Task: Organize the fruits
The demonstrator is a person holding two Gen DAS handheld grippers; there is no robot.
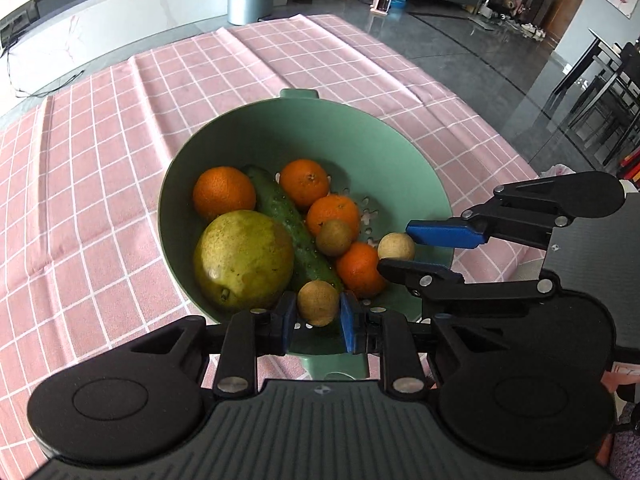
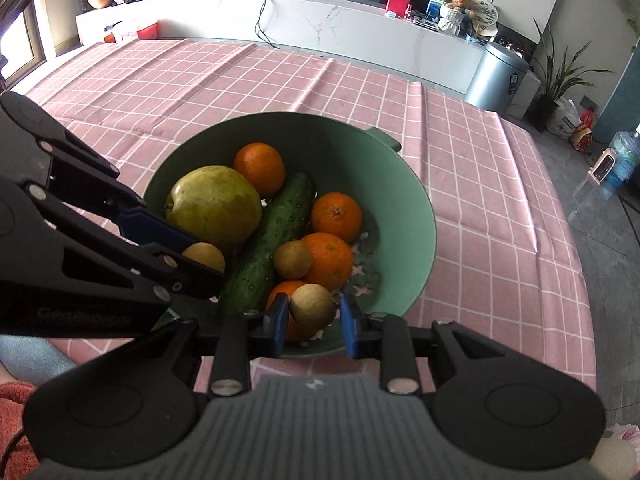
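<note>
Over green colander (image 1: 400, 152), both grippers (image 1: 318, 316) (image 2: 312, 314) apparently pinching longans (image 1: 318, 303) (image 2: 313, 306)

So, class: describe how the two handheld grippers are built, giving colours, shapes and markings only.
The left gripper and right gripper match: black jointed linkage arms with silver rivets, blue finger pads, two round black discs either side of a ribbed grey body with a small round emblem. No cables or sleeves show.
</note>
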